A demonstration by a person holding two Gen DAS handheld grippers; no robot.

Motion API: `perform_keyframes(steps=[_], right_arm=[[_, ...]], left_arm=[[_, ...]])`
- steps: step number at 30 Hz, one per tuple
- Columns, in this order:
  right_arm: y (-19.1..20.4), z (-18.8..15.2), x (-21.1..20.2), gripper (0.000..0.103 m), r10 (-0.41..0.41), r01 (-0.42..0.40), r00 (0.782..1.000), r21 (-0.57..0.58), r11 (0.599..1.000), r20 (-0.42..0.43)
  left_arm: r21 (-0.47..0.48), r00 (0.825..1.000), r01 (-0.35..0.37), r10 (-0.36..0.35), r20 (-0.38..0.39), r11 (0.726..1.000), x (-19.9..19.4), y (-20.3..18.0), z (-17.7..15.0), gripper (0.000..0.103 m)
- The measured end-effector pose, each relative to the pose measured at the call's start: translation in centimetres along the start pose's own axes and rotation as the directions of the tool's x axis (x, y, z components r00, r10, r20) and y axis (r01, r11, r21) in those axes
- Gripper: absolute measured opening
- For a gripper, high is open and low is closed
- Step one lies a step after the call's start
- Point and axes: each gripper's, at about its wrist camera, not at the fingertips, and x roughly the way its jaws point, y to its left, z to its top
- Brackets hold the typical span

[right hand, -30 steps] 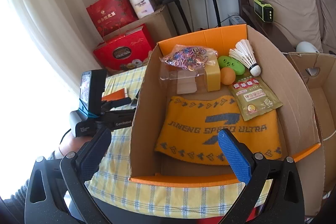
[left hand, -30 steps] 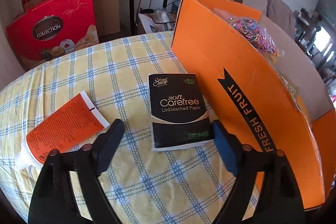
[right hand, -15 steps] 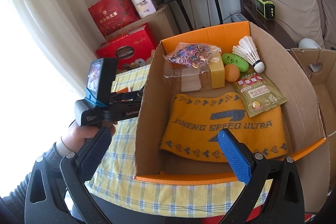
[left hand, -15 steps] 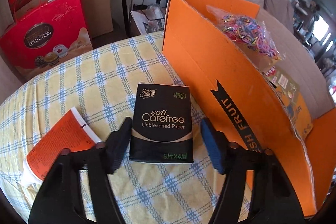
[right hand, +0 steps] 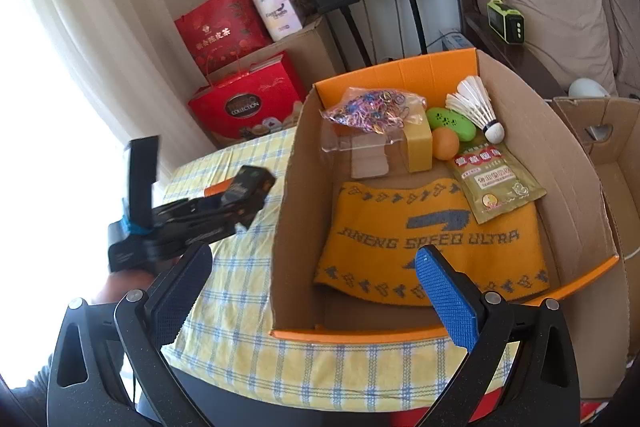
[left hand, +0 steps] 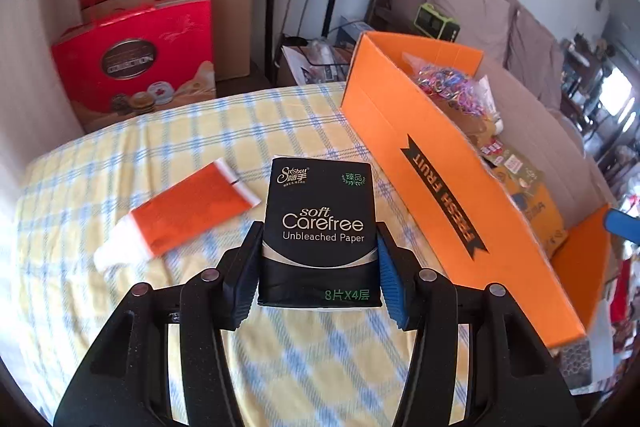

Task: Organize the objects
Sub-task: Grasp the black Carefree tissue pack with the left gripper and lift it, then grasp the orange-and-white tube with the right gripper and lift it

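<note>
The black tissue pack point(left hand: 319, 233) sat pinched at its near end between the left tool's point(left hand: 318, 267) pads, raised above the checked desk point(left hand: 120, 155) beside the orange box point(left hand: 440, 187). Held so far back, the soft pack could sag or catch the box wall and slip. Only the right wrist view showed the box's contents and the right tool point(right hand: 308, 281) spread wide, holding nothing.

A black tissue pack point(left hand: 318, 233) printed "soft Carefree Unbleached Paper" sits centre frame, label up, pinched at its near end between the jaws. Left of it an orange tube point(left hand: 184, 211) with a white cap lies flat on the checked counter. Right of it stands the open orange cardboard box point(left hand: 436, 187), partly filled.
</note>
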Motion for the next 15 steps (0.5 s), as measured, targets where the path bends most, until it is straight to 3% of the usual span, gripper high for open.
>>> perform_keyframes(steps=[8, 15], right_arm=[[2.0, -0.1, -0.1, 0.102, 0.023, -0.022, 1.000, -0.030, 0.999, 0.008], [4.9, 0.2, 0.9, 0.102, 0.045, -0.045, 0.999, -0.083, 0.996, -0.004]], left_arm=[[-0.077, 0.998, 0.027, -0.023, 0.057, 0.997, -7.4, 3.3, -4.2, 0.049], [-0.118, 0.992, -0.040, 0.053, 0.110, 0.992, -11.9, 5.5, -6.9, 0.049]])
